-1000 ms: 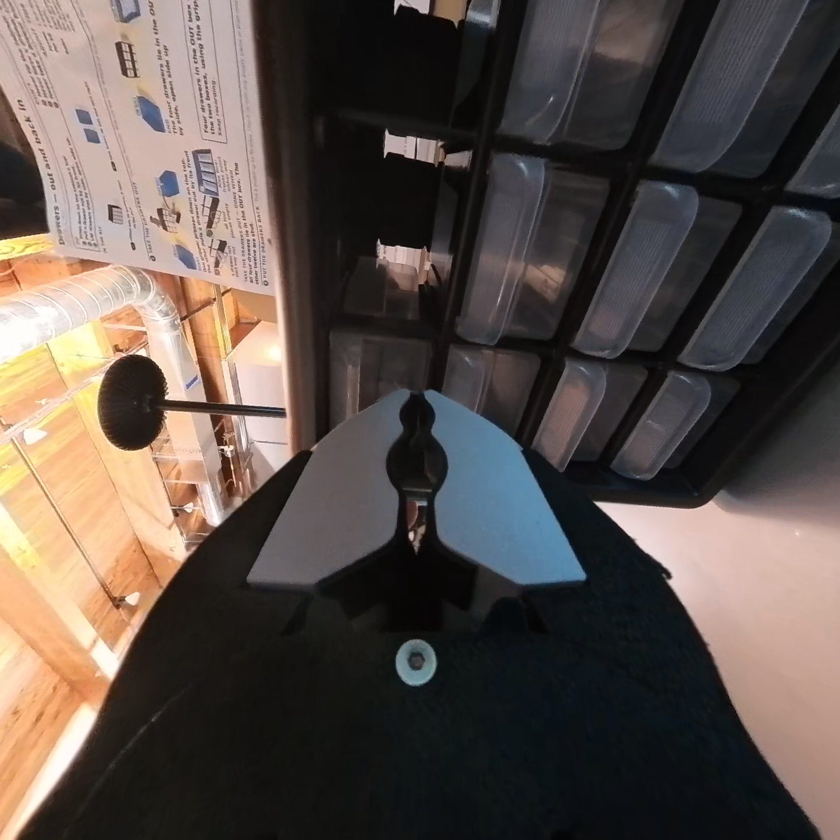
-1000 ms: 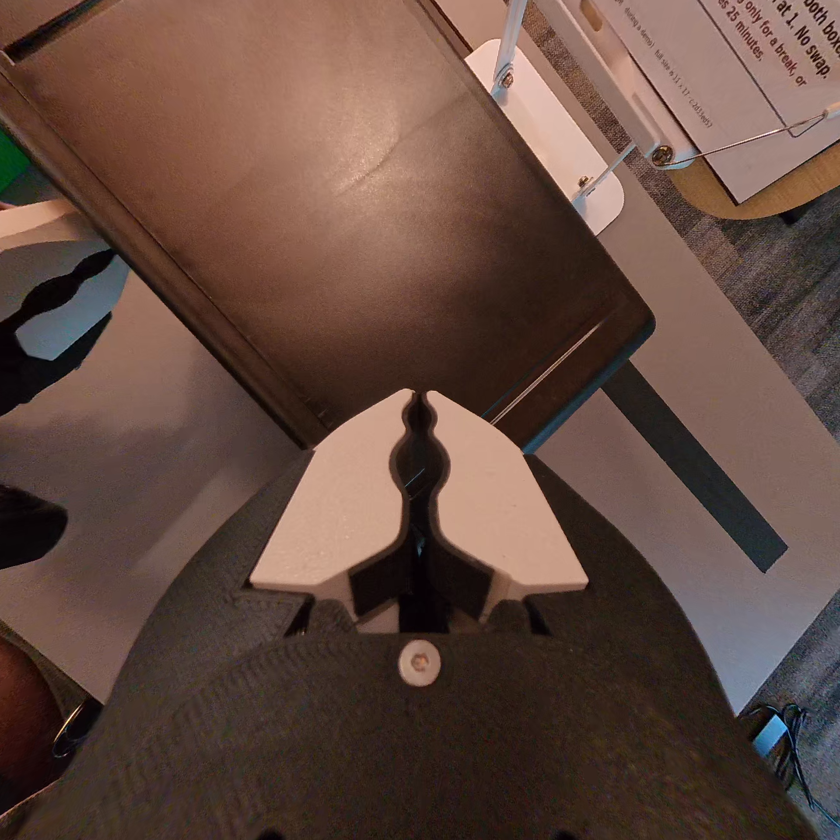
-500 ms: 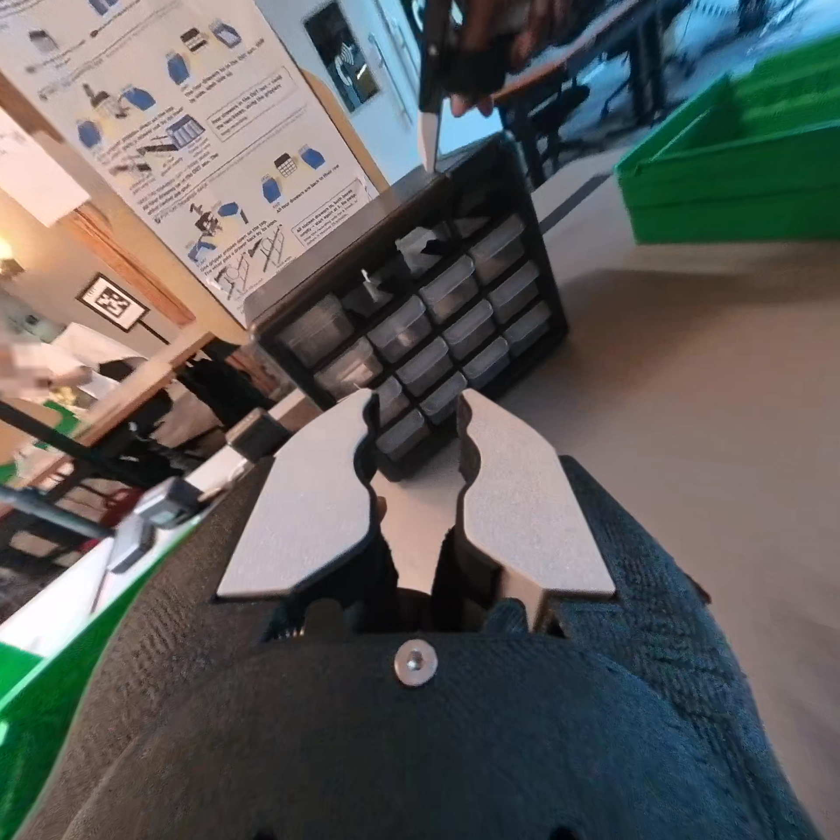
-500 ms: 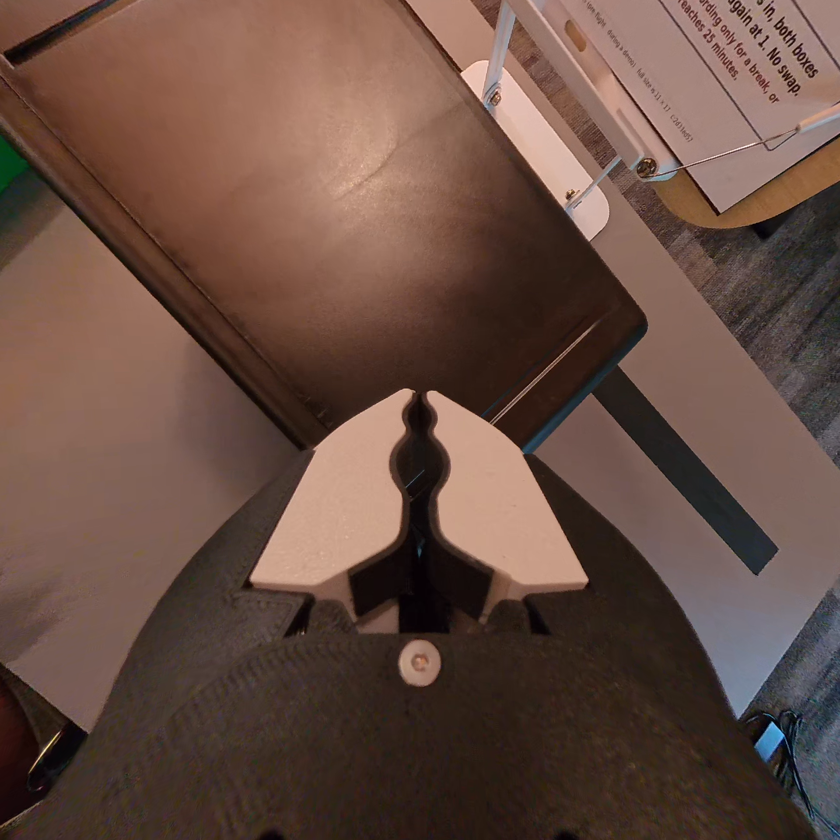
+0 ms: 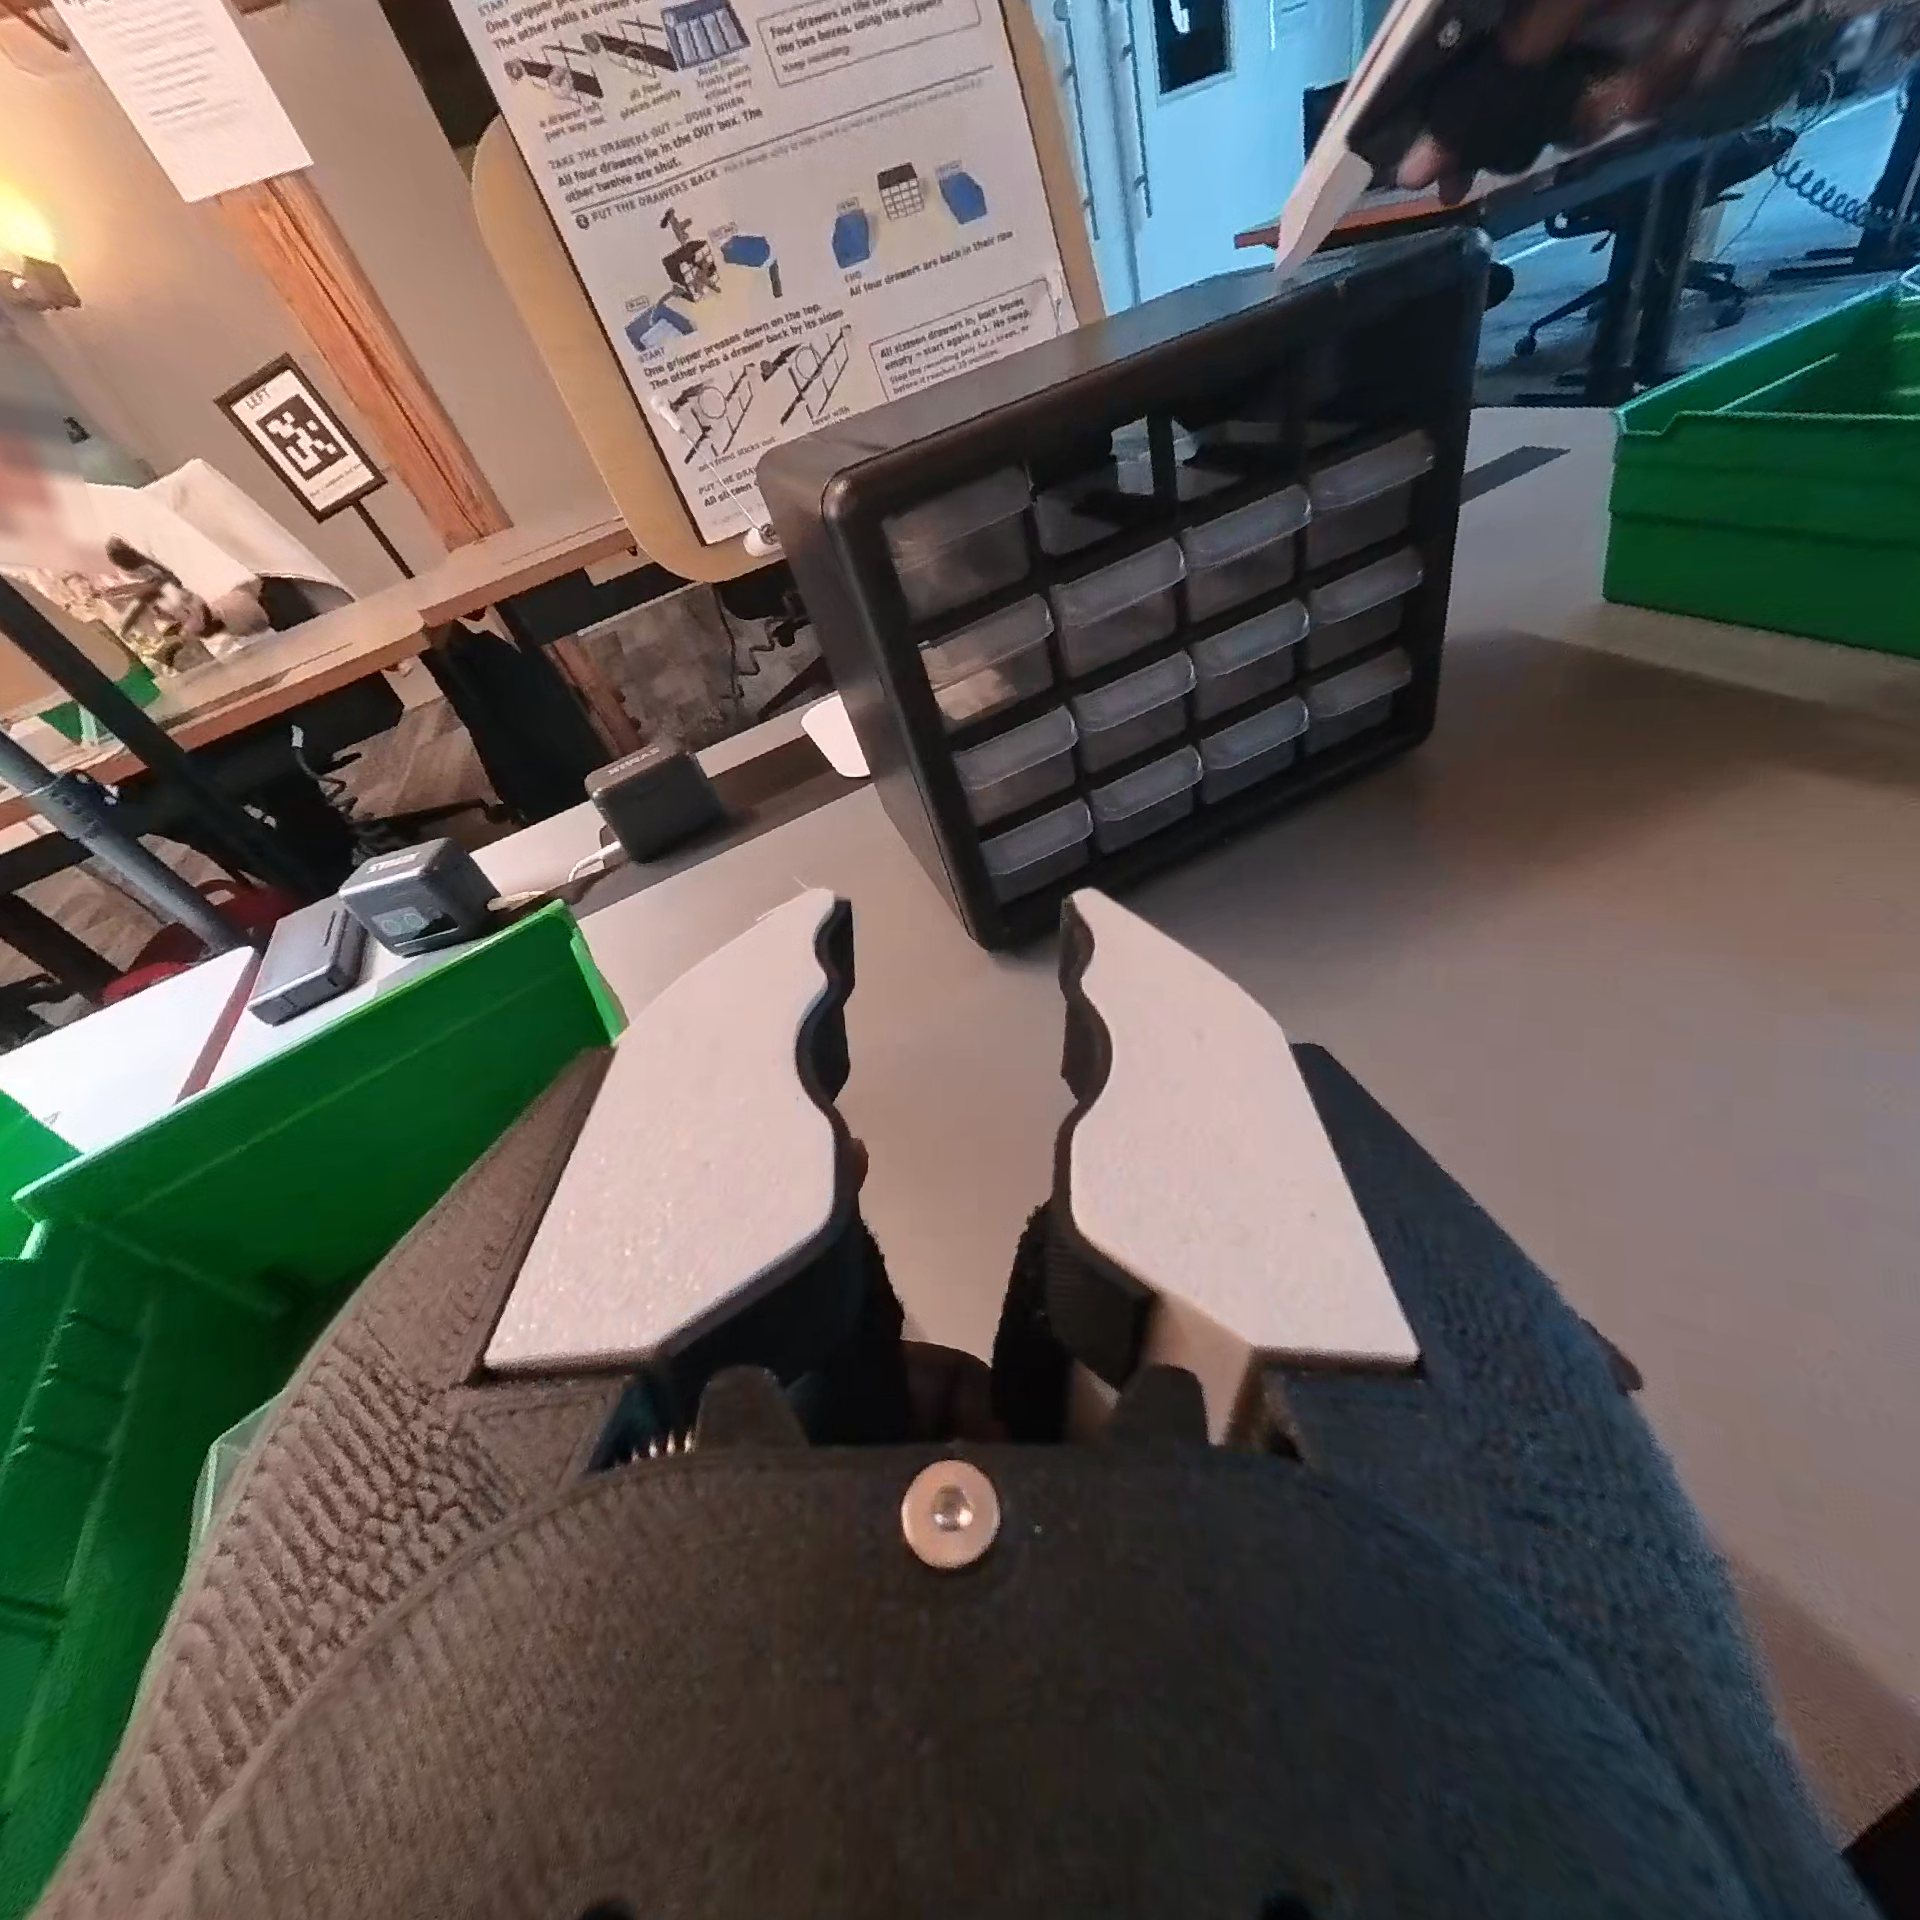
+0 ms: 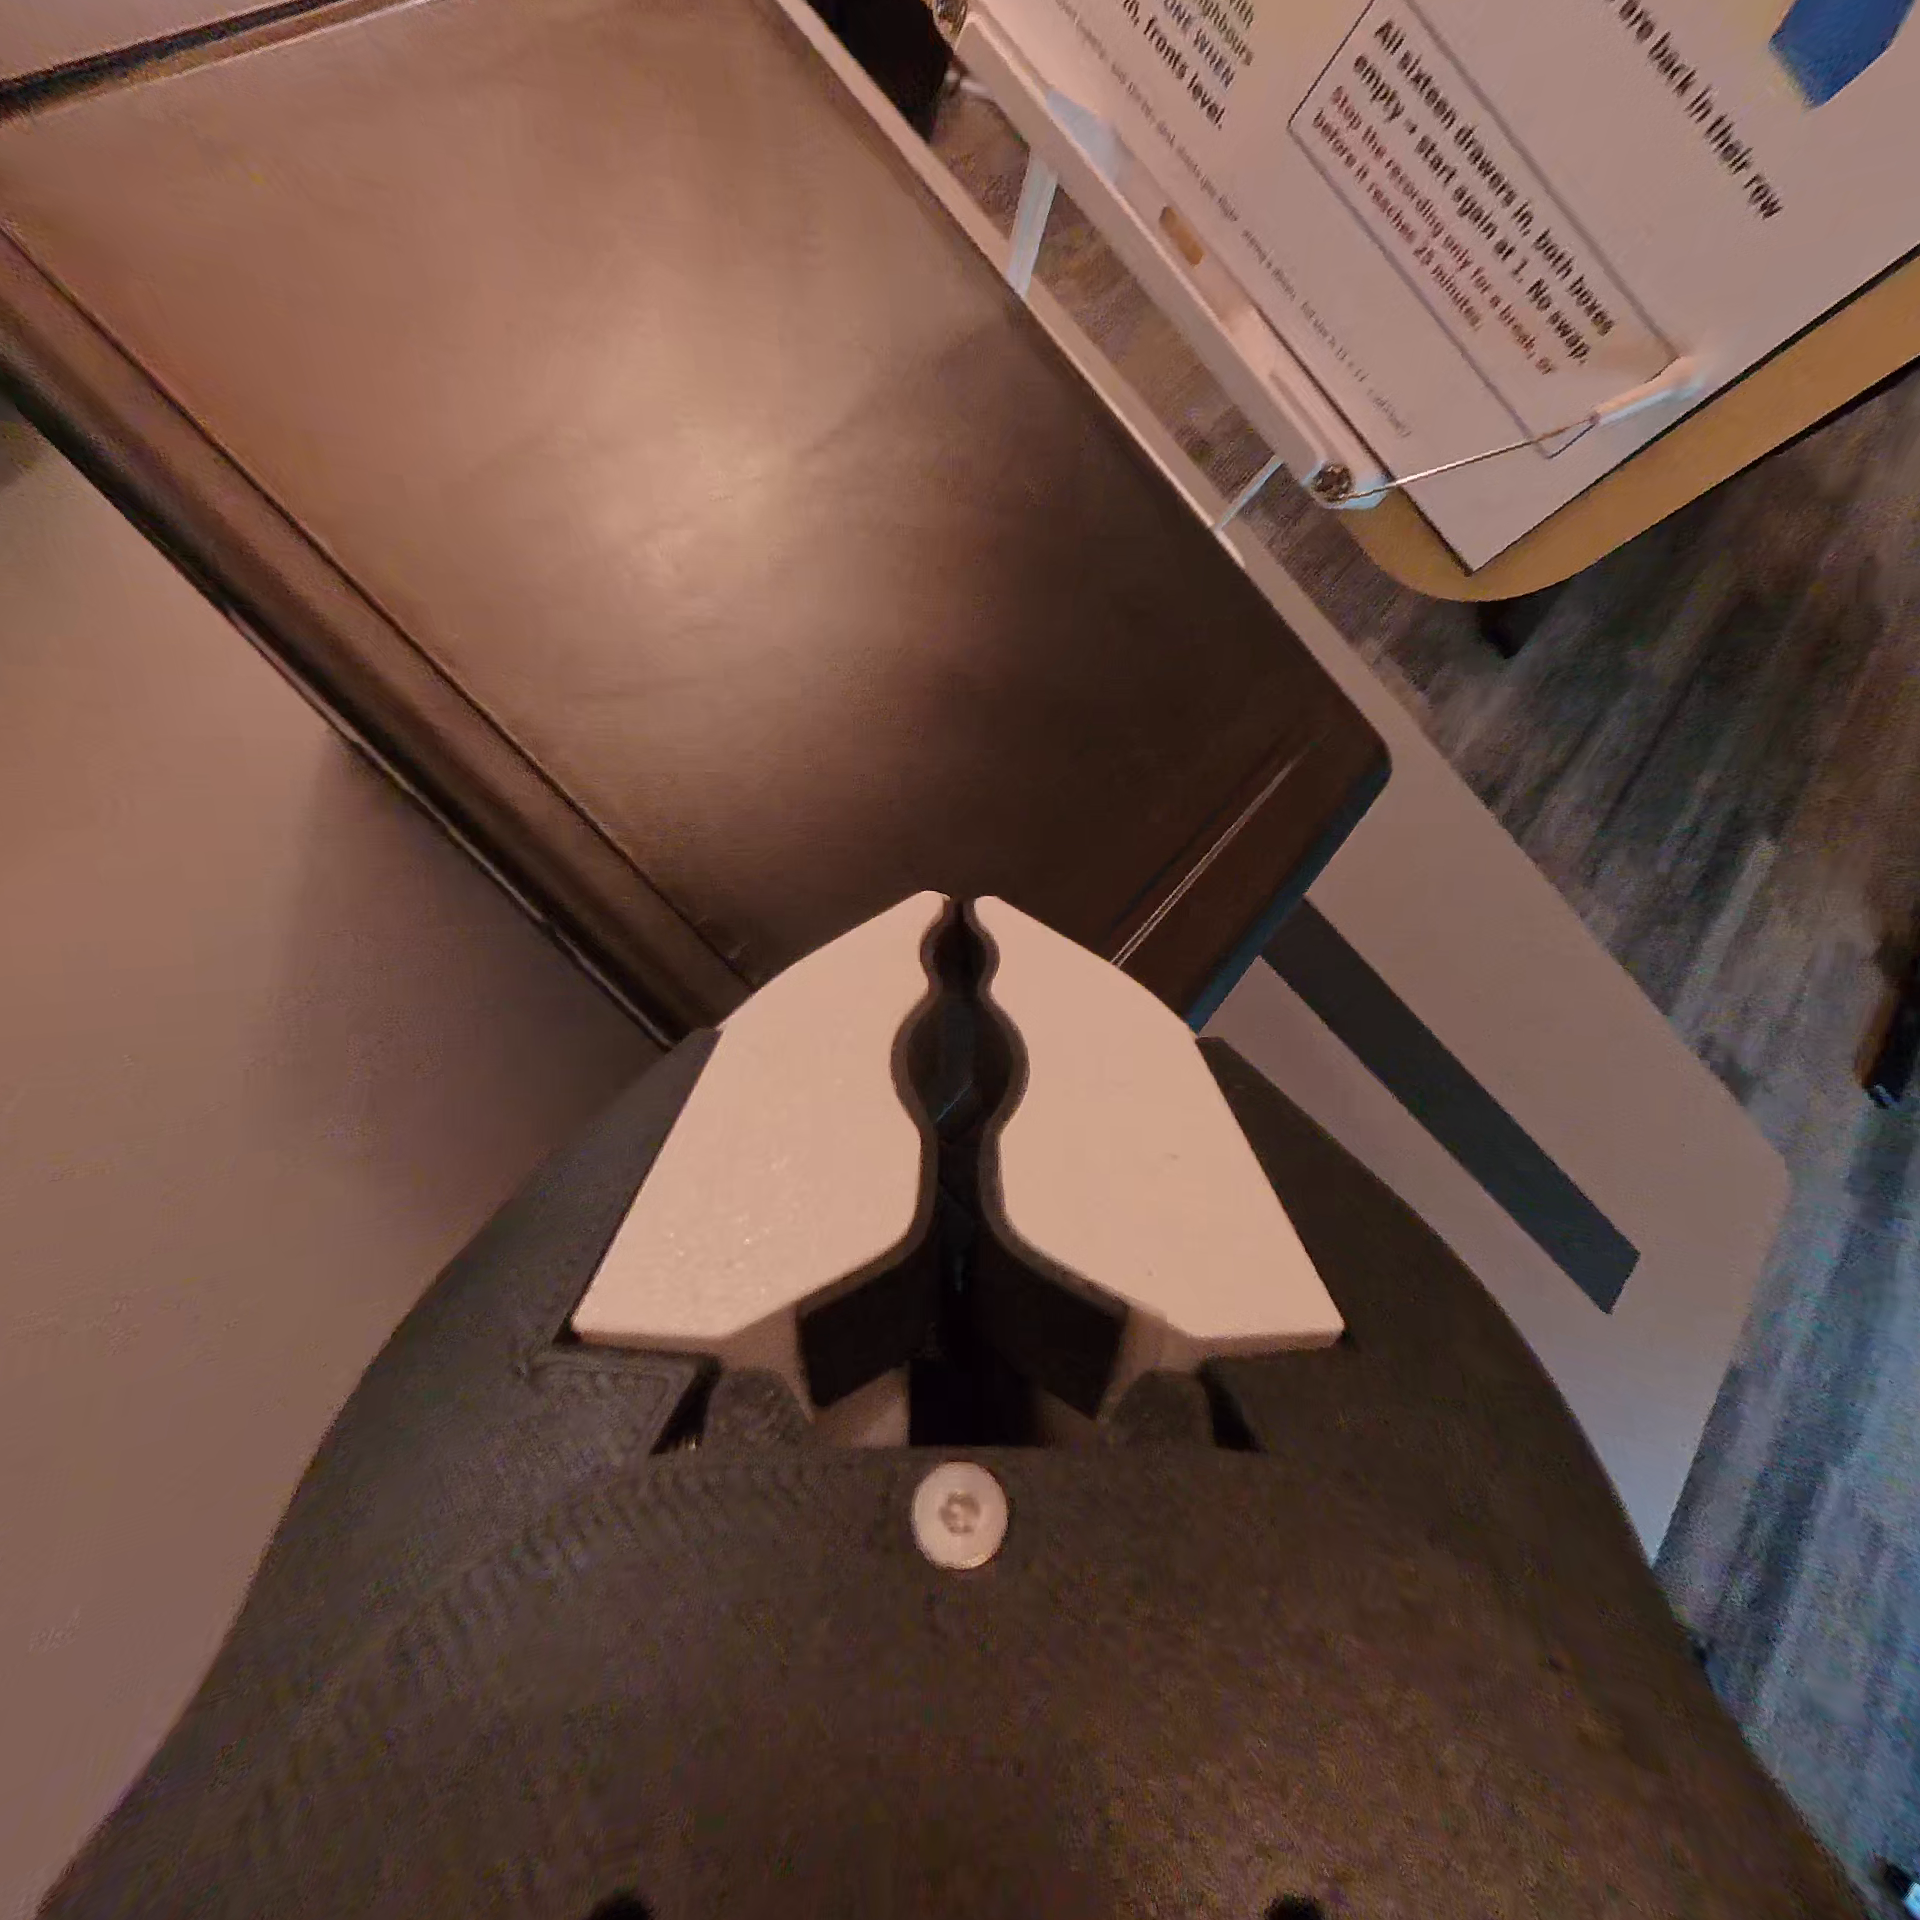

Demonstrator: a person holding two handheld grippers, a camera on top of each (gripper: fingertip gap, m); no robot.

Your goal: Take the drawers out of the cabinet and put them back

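The black cabinet with clear drawers stands on the grey table, ahead of my left gripper. Two middle slots in its top row look dark, with no drawer front. My left gripper is open and empty, well back from the cabinet front. My right gripper is shut and empty, tips down at the cabinet's dark top near its front edge. It also shows in the left wrist view, with its white tip at the top's far right corner.
A green bin stands close at the left and another green bin at the far right. Small black devices lie behind the left bin. An instruction board stands behind the cabinet. The grey table spreads to the right.
My left gripper has pulled far back from the cabinet front, turned upright and opened. My right gripper stays shut on the cabinet top, shifted slightly.
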